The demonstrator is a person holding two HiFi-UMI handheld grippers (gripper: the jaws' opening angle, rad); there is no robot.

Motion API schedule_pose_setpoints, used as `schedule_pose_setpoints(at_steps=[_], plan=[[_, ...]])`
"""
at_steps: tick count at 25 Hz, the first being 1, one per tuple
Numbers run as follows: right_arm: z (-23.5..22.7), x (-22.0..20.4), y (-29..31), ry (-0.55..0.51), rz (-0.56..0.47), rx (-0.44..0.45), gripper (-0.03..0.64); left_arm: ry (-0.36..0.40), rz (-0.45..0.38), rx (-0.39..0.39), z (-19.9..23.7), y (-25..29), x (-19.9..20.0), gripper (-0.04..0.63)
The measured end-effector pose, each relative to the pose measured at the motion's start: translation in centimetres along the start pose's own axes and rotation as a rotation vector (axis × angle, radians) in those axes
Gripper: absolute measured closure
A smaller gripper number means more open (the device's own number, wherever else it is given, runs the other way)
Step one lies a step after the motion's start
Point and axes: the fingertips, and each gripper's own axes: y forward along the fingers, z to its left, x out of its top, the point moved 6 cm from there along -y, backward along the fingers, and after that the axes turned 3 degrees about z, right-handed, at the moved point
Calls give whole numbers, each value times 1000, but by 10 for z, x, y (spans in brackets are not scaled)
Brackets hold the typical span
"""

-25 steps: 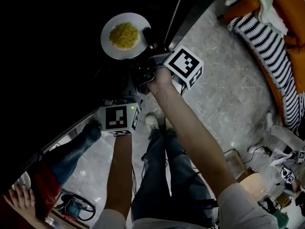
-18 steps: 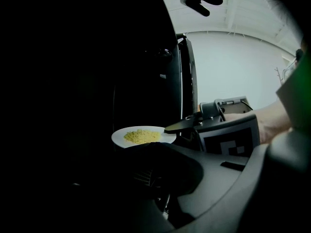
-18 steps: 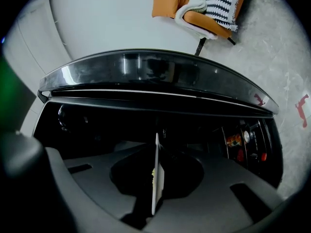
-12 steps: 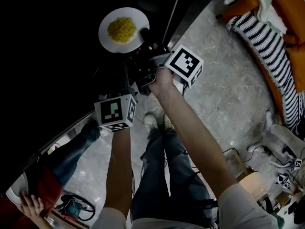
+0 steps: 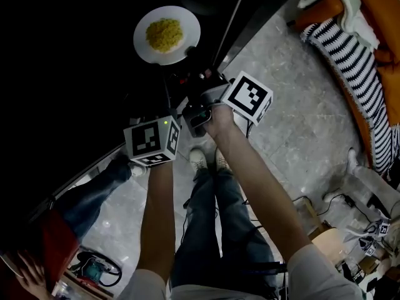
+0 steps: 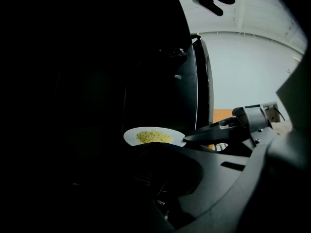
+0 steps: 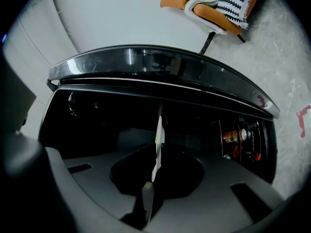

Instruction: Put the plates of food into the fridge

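A white plate (image 5: 167,35) of yellow food is held out level inside the dark fridge (image 5: 75,61). My right gripper (image 5: 191,53) is shut on the plate's near rim. In the right gripper view the plate (image 7: 157,144) shows edge-on, pinched between the jaws. In the left gripper view the plate (image 6: 154,136) floats ahead, with the right gripper (image 6: 201,136) clamped on its right edge. My left gripper (image 5: 167,102) hangs just below and left of the right one, its jaws lost in the dark.
The fridge door (image 5: 236,14) stands open at the right, and its shelves hold bottles and jars (image 7: 239,137). An orange sofa with a striped blanket (image 5: 350,49) lies at the far right. Another person in red (image 5: 50,245) is at the lower left. Cables (image 5: 325,199) trail over the marble floor.
The plate has moved slightly up and right, further into the fridge, with the right gripper. The left gripper barely shifted. The person at the lower left has drawn back.
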Motion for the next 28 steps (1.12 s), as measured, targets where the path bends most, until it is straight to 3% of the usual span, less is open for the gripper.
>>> schedule_pose_setpoints(at_steps=[7, 18, 28], plan=[[-2, -1, 0, 0, -1, -17, 595, 0, -4, 5, 1, 3, 2, 589], [-3, 3, 16, 26, 18, 17, 595, 41, 13, -83, -8, 16, 1, 589], [0, 3, 19, -22, 74, 41, 597, 16, 13, -90, -3, 27, 9, 589]])
